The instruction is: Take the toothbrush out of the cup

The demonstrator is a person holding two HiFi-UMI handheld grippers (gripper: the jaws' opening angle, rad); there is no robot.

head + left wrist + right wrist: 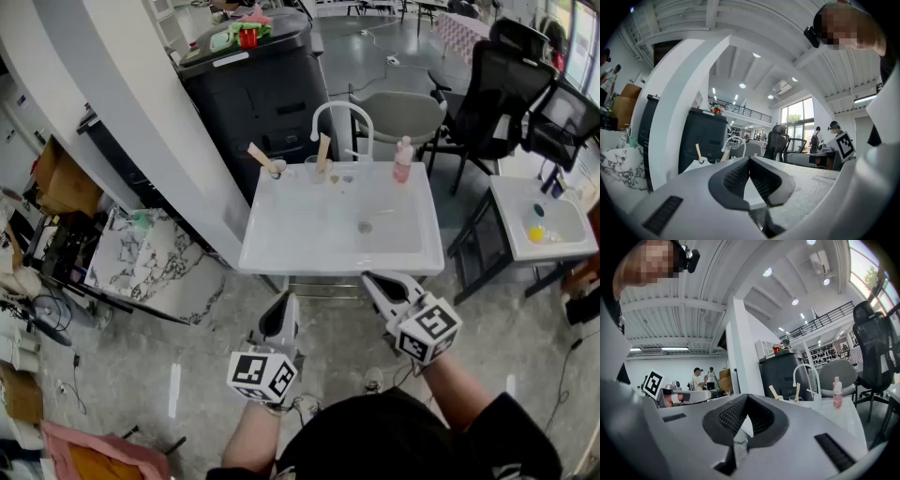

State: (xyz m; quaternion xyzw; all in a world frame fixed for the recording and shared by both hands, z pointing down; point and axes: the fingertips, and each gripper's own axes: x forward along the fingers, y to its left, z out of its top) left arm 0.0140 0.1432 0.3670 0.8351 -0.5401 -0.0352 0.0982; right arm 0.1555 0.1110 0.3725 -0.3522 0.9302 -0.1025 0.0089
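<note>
A white sink (309, 234) stands ahead of me with a curved faucet (342, 117) at its back rim. Two cups sit there, each with a wooden toothbrush: one cup (277, 169) with a brush (260, 156) leaning left, the other cup (317, 169) with a brush (323, 150) nearly upright. My left gripper (288, 299) and right gripper (368, 277) hover level at the sink's near edge, both shut and empty, well short of the cups. From the right gripper view I see the toothbrushes (797, 392) far beyond the shut jaws (746, 397). The left gripper (750, 159) also shows shut jaws.
A pink bottle (403, 159) stands at the sink's back right. A black cabinet (253, 89) rises behind the sink, with a grey chair (398, 112) and black office chairs (492, 84) beside it. A smaller white basin (544, 220) is at the right, a marble slab (141, 258) at the left.
</note>
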